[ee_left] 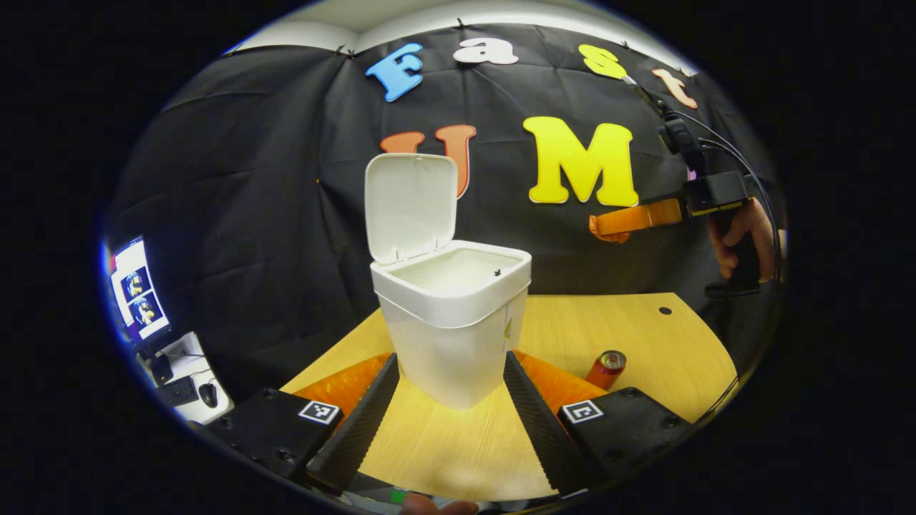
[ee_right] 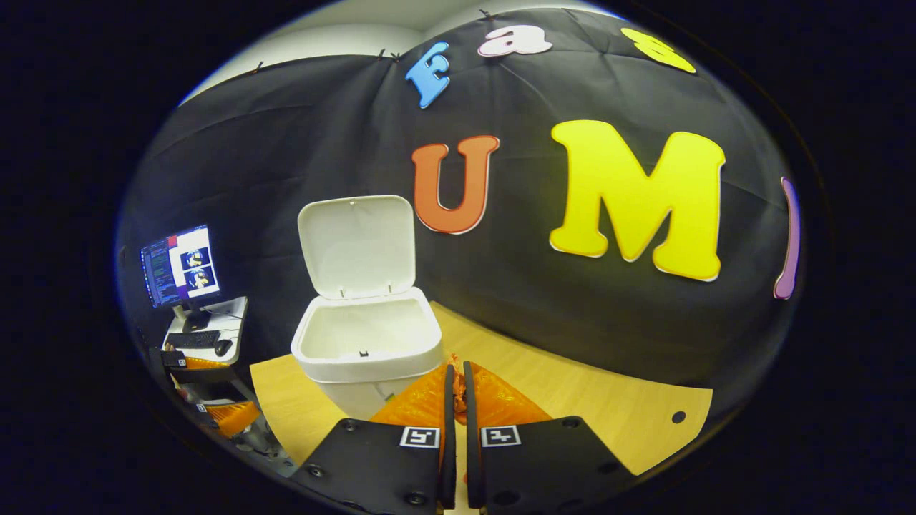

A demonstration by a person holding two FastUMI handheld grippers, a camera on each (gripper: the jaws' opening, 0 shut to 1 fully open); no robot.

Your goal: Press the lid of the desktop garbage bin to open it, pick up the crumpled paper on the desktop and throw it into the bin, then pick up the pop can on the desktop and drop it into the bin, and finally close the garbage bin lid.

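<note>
The white garbage bin (ee_left: 451, 336) stands on the wooden desktop (ee_left: 644, 329) with its lid (ee_left: 411, 204) swung upright; the part of its inside that I can see is bare. My left gripper (ee_left: 451, 357) is open, low over the desk, its fingers on either side of the bin's base without touching it. A red pop can (ee_left: 607, 368) stands to the right of the bin. In the left gripper view my right gripper (ee_left: 600, 227) hangs in the air to the right of the bin, held by a hand (ee_left: 744, 239). It (ee_right: 458, 368) is shut with nothing between its fingers, beside the bin (ee_right: 365, 343) and its raised lid (ee_right: 358, 243).
A monitor (ee_right: 179, 265) with a keyboard and mouse stands on a small side desk (ee_right: 207, 322) at the far left. The desktop has a small round hole (ee_left: 665, 310) near its right edge. The black cloth wall hangs close behind the bin.
</note>
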